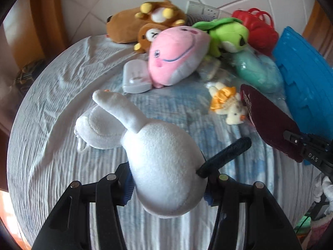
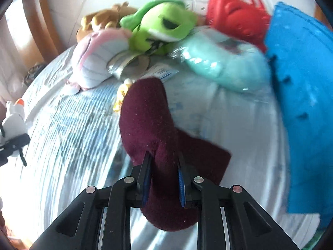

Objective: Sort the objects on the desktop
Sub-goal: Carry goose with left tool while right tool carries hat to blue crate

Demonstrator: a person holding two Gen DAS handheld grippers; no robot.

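Observation:
My left gripper (image 1: 166,179) is shut on a white plush goose (image 1: 160,166) and holds it above the blue-white cloth (image 1: 62,95); its neck points up and left. My right gripper (image 2: 163,179) is shut on a dark maroon slipper (image 2: 149,125), lifted over the cloth. The slipper also shows at the right of the left wrist view (image 1: 268,123), and the goose at the left edge of the right wrist view (image 2: 14,123).
A pile lies at the back: brown plush bears (image 1: 145,23), a pink plush (image 1: 177,54), a green frog plush (image 1: 229,33), a red basket (image 1: 258,25), a teal packaged item (image 1: 258,70). A blue basket (image 1: 306,79) stands right. A small yellow-white plush (image 1: 226,102) and a grey case (image 1: 135,79) lie midway.

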